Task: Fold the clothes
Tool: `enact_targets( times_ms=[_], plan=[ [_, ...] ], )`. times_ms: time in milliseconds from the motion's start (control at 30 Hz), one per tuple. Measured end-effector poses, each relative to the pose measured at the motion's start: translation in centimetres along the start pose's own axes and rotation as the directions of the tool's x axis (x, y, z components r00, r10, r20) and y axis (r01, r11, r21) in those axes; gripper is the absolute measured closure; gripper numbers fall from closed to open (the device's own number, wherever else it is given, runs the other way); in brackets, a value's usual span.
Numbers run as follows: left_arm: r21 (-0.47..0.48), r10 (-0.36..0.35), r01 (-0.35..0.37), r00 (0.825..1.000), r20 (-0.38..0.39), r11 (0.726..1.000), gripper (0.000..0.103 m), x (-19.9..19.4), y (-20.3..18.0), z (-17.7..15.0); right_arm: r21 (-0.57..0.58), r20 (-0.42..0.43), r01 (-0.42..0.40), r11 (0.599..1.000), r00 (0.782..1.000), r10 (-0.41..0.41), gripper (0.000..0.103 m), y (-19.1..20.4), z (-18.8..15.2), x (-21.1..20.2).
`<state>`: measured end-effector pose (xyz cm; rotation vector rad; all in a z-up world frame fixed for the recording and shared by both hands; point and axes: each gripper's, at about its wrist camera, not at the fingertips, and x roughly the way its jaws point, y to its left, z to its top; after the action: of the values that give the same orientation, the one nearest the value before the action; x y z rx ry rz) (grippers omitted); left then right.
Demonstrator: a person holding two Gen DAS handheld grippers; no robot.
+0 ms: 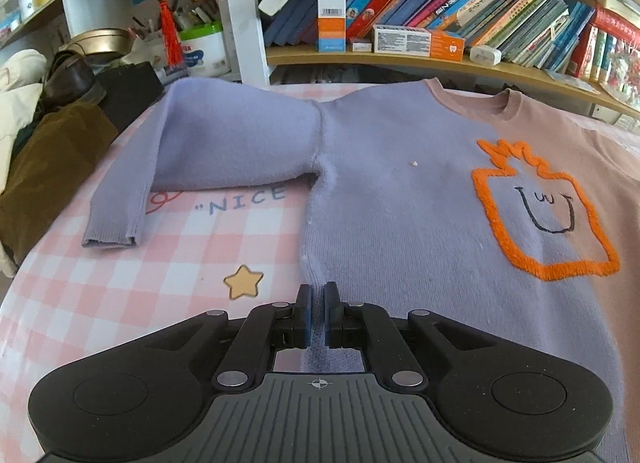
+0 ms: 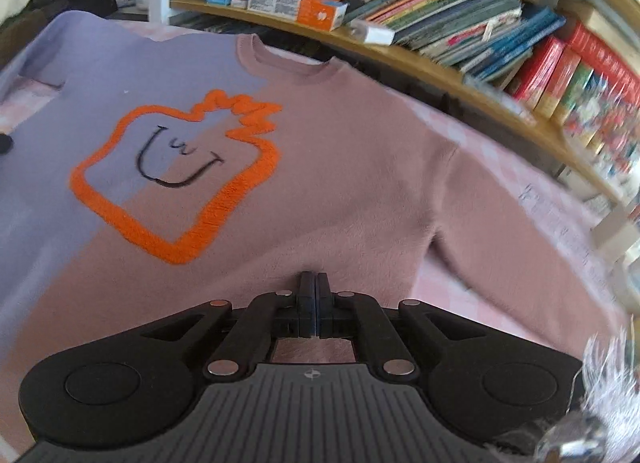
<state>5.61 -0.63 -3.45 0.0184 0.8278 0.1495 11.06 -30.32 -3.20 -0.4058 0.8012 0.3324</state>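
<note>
While a two-tone knitted sweater, lilac on one half and dusty pink on the other, lies face up and spread flat on a pink-and-white checked bedsheet, both grippers sit low over its near hem. At the far left of the left wrist view a brown leather shoe rests on a heap of dark and cream clothing beside the bed. Next comes the lilac sleeve, bent at the elbow so its cuff points toward the camera, lying on the sheet above a printed yellow star. The left gripper stands at the sweater's lilac side edge near the hem, its blue-padded jaws drawn in to a narrow slit with lilac knit showing between them; they appear to pinch that edge. Further right, an orange fuzzy outline with a drawn smiling face straddles the colour join on the chest. In the right wrist view the right gripper is over the pink half near the hem, jaws fully together; whether they hold any knit cannot be told. Beyond it the pink sleeve runs down to the right. A wooden shelf of colourful books curves behind the bed.
</note>
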Motion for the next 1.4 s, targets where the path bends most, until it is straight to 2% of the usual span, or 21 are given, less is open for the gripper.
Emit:
enact_targets(
  times_ms=[67,100,200,233,267,333,367,433,500,533,600,700,733,767,800,833,1000,1067,1233,1400],
  plan=[
    [0.006,0.006,-0.006,1.0,0.002,1.0,0.098,0.1,-0.3,0.1,-0.019,0.004,0.057,0.998,0.998,-0.057,0.102,-0.6,0.2,0.7],
    [0.008,0.01,-0.01,1.0,0.003,1.0,0.098,0.1,-0.5,0.1,0.005,-0.002,0.054,0.999,0.999,-0.054,0.102,-1.3,0.2,0.8],
    [0.001,0.01,-0.01,1.0,-0.003,1.0,0.097,0.0,-0.4,0.0,0.161,-0.009,-0.009,0.987,1.0,0.01,0.1,-3.5,-0.2,-0.3],
    [-0.012,0.004,-0.004,1.0,-0.005,1.0,0.092,-0.3,-0.1,-0.1,0.227,0.005,-0.035,0.973,0.999,0.035,0.1,-4.3,-0.7,-1.1],
    [-0.03,-0.004,0.004,1.0,-0.007,1.0,0.091,-0.7,0.4,-0.3,0.288,0.019,-0.063,0.956,0.998,0.06,0.096,-5.0,-1.2,-1.9],
    [-0.065,-0.02,0.019,1.0,-0.01,0.998,0.089,-1.5,1.3,-0.7,0.327,0.02,-0.099,0.94,0.995,0.098,0.087,-5.7,-2.9,-3.6],
    [-0.072,-0.021,0.02,1.0,-0.015,0.997,0.086,-1.8,1.7,-1.0,0.323,0.006,-0.107,0.94,0.994,0.111,0.084,-5.5,-3.6,-4.3],
    [-0.071,-0.018,0.016,1.0,-0.025,0.997,0.061,-2.3,1.9,-1.8,0.322,-0.023,-0.124,0.939,0.99,0.138,0.08,-5.1,-5.0,-5.3],
    [-0.061,-0.016,0.014,0.999,-0.031,0.998,0.046,-2.7,1.9,-2.4,0.316,-0.051,-0.127,0.94,0.987,0.15,0.07,-4.3,-5.6,-5.7],
    [-0.056,-0.018,0.016,0.999,-0.034,0.998,0.044,-2.8,1.9,-2.7,0.313,-0.064,-0.128,0.941,0.986,0.156,0.063,-3.9,-5.9,-5.9],
    [-0.055,-0.021,0.019,0.999,-0.037,0.998,0.043,-2.8,1.6,-2.9,0.304,-0.091,-0.117,0.945,0.984,0.152,0.062,-3.0,-6.4,-6.3],
    [-0.088,-0.034,0.031,0.999,-0.035,0.996,0.046,-2.6,1.5,-3.0,0.298,-0.105,-0.112,0.948,0.983,0.149,0.066,-2.3,-6.8,-6.7],
    [-0.102,-0.042,0.039,0.999,-0.035,0.994,0.057,-2.6,1.5,-3.0,0.297,-0.106,-0.115,0.948,0.983,0.152,0.077,-2.2,-6.8,-6.7],
    [-0.107,-0.05,0.046,0.998,-0.034,0.993,0.063,-2.6,1.4,-3.0,0.294,-0.102,-0.125,0.947,0.982,0.162,0.086,-2.3,-6.6,-6.5],
    [-0.106,-0.068,0.064,0.997,-0.036,0.992,0.079,-2.7,1.1,-2.9,0.292,-0.098,-0.136,0.947,0.98,0.171,0.09,-2.3,-6.3,-6.3],
    [-0.107,-0.083,0.078,0.996,-0.041,0.991,0.088,-2.8,0.7,-2.8,0.289,-0.093,-0.143,0.947,0.98,0.177,0.091,-2.3,-6.0,-6.0],
    [-0.081,-0.093,0.089,0.995,-0.045,0.993,0.091,-2.5,-1.3,-2.5,0.258,-0.058,-0.051,0.965,0.996,0.068,0.091,-3.2,-3.6,-3.4],
    [-0.07,-0.076,0.073,0.996,-0.041,0.995,0.092,-2.3,-1.6,-2.3,0.263,-0.073,-0.056,0.963,0.994,0.078,0.091,-3.5,-3.4,-3.4],
    [-0.074,-0.061,0.058,0.998,-0.033,0.996,0.093,-1.8,-0.5,-2.2,0.243,-0.1,-0.105,0.964,0.986,0.133,0.092,-2.2,-6.1,-6.1],
    [-0.031,-0.056,0.055,0.998,-0.033,0.998,0.094,-1.8,-0.9,-2.2,0.253,-0.096,-0.1,0.962,0.987,0.127,0.092,-1.7,-6.5,-6.5]
  ],
)
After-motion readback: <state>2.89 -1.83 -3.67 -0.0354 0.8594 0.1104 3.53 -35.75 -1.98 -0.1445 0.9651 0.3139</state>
